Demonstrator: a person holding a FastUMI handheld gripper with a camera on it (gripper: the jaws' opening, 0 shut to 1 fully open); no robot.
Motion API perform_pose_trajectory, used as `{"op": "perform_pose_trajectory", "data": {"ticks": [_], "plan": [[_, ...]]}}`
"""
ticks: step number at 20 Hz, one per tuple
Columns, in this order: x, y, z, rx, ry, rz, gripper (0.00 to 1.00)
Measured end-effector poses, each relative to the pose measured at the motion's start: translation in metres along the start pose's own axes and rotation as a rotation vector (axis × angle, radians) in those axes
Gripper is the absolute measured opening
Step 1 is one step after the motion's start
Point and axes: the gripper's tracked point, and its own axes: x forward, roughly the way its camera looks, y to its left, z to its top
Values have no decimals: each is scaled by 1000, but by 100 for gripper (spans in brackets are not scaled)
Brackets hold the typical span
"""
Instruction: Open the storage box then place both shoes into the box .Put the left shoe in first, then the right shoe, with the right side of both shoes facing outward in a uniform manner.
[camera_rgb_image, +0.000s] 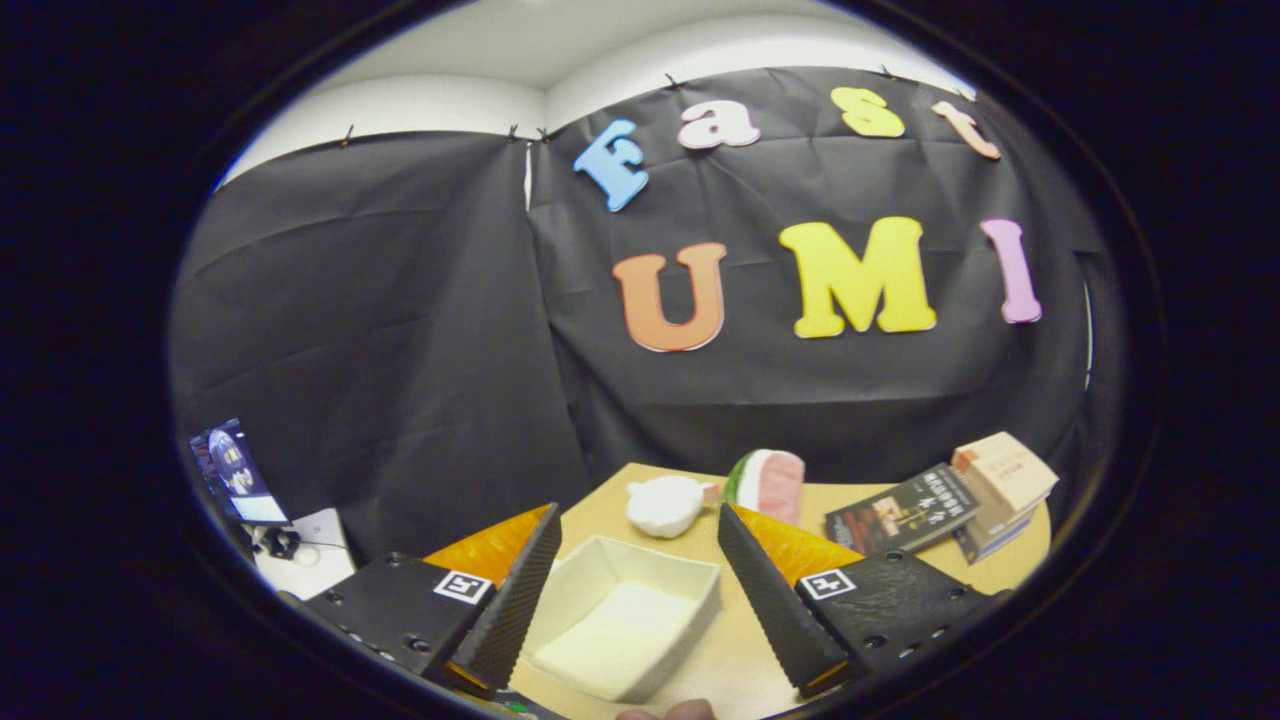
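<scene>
1. Gripper: lower centre of the frame, fingers spread wide, holding nothing.
2. White box: open-topped and empty, on the desk between the fingers.
3. White crumpled item: beyond the box, centre; what it is cannot be told.
4. Watermelon-slice toy: just right of the white item.
5. Dark booklet and tan carton: lower right, far desk edge, side by side.
6. Monitor: lower left, off the desk.
</scene>
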Motion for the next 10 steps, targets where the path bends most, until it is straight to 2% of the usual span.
{"op": "perform_pose_trajectory", "data": {"ticks": [7,10], "plan": [[-71,-156,-36,19,26,-218,95],[-81,-196,-77,31,99,-253,96]]}}
